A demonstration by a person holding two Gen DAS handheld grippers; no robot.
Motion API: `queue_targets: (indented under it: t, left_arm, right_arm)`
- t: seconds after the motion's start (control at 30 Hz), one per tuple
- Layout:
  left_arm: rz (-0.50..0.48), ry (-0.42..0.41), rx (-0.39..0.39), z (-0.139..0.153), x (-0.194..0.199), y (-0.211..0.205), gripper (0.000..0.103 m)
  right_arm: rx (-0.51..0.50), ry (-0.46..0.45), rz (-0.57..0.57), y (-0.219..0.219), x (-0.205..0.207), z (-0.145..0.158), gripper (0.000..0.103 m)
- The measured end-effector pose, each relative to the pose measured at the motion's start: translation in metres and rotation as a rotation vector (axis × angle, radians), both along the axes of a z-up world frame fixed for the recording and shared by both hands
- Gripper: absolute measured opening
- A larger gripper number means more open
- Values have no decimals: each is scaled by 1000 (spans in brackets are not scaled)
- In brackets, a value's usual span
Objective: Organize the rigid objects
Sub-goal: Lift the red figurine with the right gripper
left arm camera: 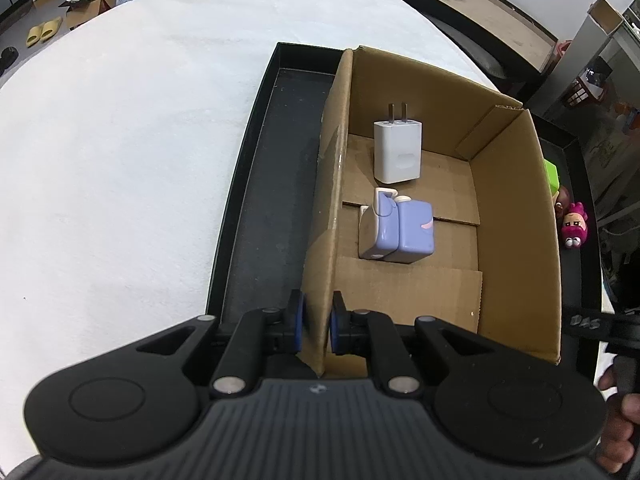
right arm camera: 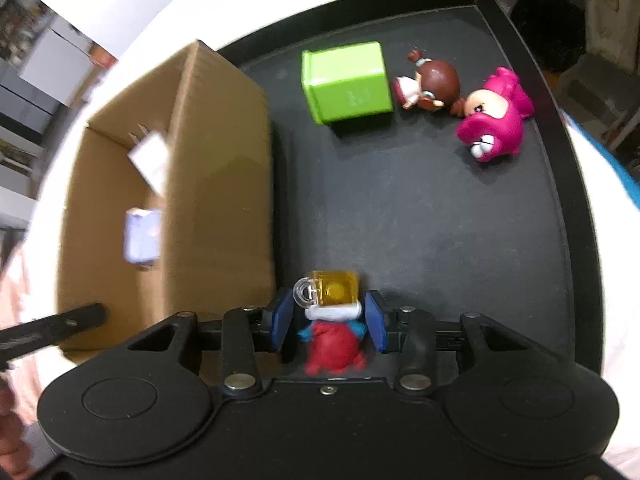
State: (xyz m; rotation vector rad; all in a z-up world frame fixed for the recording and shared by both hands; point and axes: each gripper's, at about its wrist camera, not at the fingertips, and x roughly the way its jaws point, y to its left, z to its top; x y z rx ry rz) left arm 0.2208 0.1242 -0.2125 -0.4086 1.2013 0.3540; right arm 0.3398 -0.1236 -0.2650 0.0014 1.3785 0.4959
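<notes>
While my left gripper (left arm camera: 317, 324) pinches the near wall of the open brown cardboard box (left arm camera: 516, 216) to steady it, blue pads pressed on either side of the flap, I'm mid-way through the sorting step. Box sits on the black shallow tray (left arm camera: 256, 184), and inside it already: a white two-pin wall charger (left arm camera: 397, 152) standing upright and a lilac cube-shaped plug adapter (left arm camera: 396, 232) just in front of it.

My right gripper (right arm camera: 329, 320) is spread around a small figure with a translucent amber mug-shaped head and red body (right arm camera: 335, 320), which lies on the tray just beside the box's outer wall. Pads sit close on both sides, but I see gaps, so not gripping yet, as far as the blur lets me tell.

Still loose on the tray, well apart from the gripper: a lime green plastic cube (right arm camera: 346, 86), a brown-haired doll figure (right arm camera: 430, 88) touching a hot-pink toy figure (right arm camera: 494, 116).

Next move, my call: squeeze on the amber figure, lift clear over the box wall, drop inside. Needs a firm centred pinch; the round head could slip.
</notes>
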Motion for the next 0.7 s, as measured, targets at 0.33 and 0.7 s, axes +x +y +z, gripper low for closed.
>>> queue_targets:
  t: [0.33, 0.7]
  left_arm:
    - [-5, -2, -4, 1, -1, 0, 12]
    - [-5, -1, -3, 1, 0, 0, 12]
  right_arm:
    - [-30, -68, -17, -8, -1, 11, 34]
    - [4, -150, -11, -5, 6, 60, 35]
